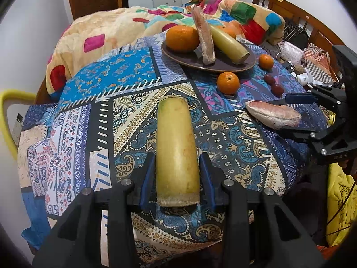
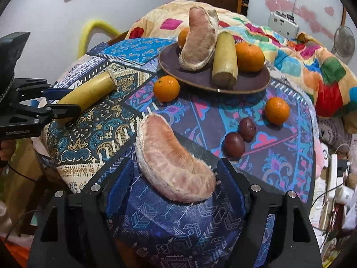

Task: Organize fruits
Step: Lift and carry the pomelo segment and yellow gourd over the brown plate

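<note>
Left gripper [image 1: 177, 172]: fingers straddle a yellow sugarcane piece [image 1: 176, 149] lying on the patterned worktop [image 1: 89, 116], blue pads beside it, contact unclear. Right gripper [image 2: 176, 174]: fingers spread around a pomelo segment [image 2: 174, 160], not clamped. Brown plate [image 2: 252, 82]: one pomelo segment, one cane piece, oranges. On the cloth nearby: two oranges [image 2: 166, 88], two dark plums [image 2: 234, 145].

Left gripper [image 1: 177, 169]: black frame, blue-padded jaws, sitting low near the table, pointing forward. Jaws are standing part-open, straddling the yellow-green cane segment [image 1: 176, 149], narrow gaps showing both sides. Right gripper [image 2: 176, 174]: same build, also low, jaws standing wide, flanking the pink pomelo wedge [image 2: 171, 160] with clear gaps, not clamping it.
</note>
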The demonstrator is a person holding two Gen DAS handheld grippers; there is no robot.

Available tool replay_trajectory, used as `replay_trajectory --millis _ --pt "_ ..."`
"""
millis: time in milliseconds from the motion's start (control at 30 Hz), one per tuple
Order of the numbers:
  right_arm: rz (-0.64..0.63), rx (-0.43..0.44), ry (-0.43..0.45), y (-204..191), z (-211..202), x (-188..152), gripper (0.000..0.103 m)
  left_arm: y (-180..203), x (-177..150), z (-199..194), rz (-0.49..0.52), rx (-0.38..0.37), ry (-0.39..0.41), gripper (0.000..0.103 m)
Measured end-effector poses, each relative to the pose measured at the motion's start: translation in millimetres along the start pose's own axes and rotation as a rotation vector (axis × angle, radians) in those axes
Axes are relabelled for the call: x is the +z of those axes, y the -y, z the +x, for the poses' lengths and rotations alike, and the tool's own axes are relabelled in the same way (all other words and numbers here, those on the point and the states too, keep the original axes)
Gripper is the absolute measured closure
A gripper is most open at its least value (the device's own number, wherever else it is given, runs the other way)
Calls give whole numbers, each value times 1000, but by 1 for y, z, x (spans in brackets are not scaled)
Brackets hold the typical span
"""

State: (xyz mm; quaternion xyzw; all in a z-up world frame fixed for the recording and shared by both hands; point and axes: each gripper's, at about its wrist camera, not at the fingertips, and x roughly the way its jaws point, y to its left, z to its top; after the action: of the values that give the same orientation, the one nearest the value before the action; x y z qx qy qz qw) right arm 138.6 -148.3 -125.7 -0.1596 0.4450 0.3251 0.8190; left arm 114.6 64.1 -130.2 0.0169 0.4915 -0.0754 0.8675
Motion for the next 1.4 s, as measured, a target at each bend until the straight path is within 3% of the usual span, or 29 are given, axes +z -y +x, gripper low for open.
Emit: replay_trajectory --millis 267,367,400,433,767,1167,1400 --pt "-65 11 -6 -5 19 17 29 1 16 19 16 -7 -22 64" --pt "-69 30 2 -5 21 19 47 0 21 23 18 -10 -18 64" --pt "-66 30 7 -5 21 19 60 0 23 24 17 -10 -15 64" --pt "-63 26 12 -4 20 21 65 0 23 25 15 -9 -12 64" --pt "-4 5 74 6 10 19 66 -1 31 20 -13 -3 34 65" --pt "94 -33 270 31 -49 33 67 6 65 -30 -41 -9 225 65" --pt "121 -56 334 46 -63 46 67 13 90 -36 -40 5 295 65"
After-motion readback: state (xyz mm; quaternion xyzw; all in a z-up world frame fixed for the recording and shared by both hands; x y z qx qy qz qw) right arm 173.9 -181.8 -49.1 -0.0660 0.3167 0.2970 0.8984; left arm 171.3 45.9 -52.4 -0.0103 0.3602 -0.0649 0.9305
